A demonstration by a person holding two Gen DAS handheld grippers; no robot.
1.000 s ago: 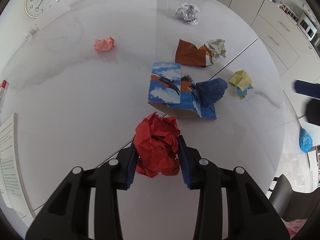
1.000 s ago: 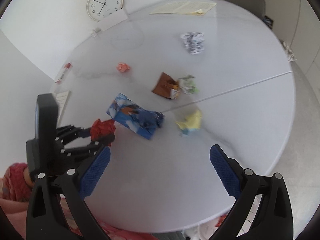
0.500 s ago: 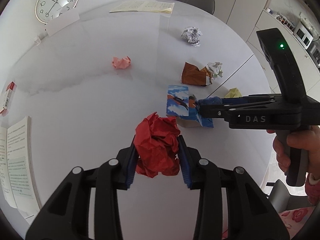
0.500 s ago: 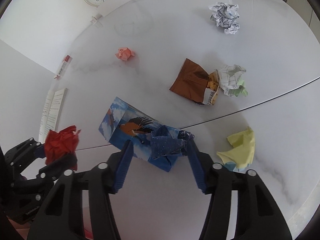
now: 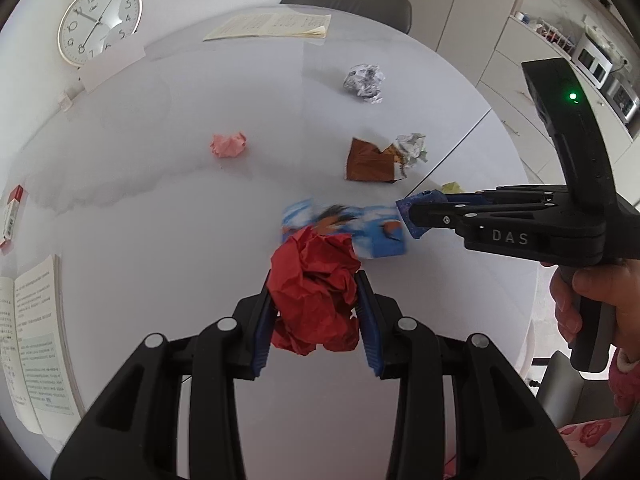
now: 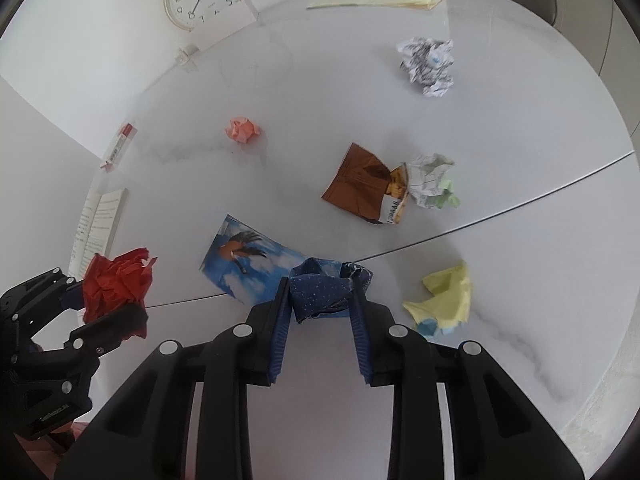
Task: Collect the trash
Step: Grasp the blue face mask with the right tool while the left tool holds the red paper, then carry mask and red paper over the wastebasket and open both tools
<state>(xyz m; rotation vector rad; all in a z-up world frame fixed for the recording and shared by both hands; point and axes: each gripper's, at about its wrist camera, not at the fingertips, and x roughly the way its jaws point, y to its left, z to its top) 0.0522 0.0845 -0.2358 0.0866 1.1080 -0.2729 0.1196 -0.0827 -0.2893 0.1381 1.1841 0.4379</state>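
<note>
Two pieces of trash are gripped; five remain loose on the round table (image 6: 520, 128). Taking the blue printed carton (image 6: 244, 264) as landmark: the brown wrapper (image 6: 360, 186) lies beyond it, the yellow scrap (image 6: 444, 300) to its right, the black-and-white printed ball (image 6: 428, 64) far beyond, a pale ball (image 6: 430, 180) touching the wrapper, and the pink ball (image 6: 242, 130) beyond-left. The left gripper (image 5: 316, 308) clamps the red paper ball (image 5: 316, 296) above the carton's near side. The right gripper (image 6: 320, 304), jaws just closing, pinches the dark blue wad (image 6: 324, 288) at the carton's right end. No bin shows.
</note>
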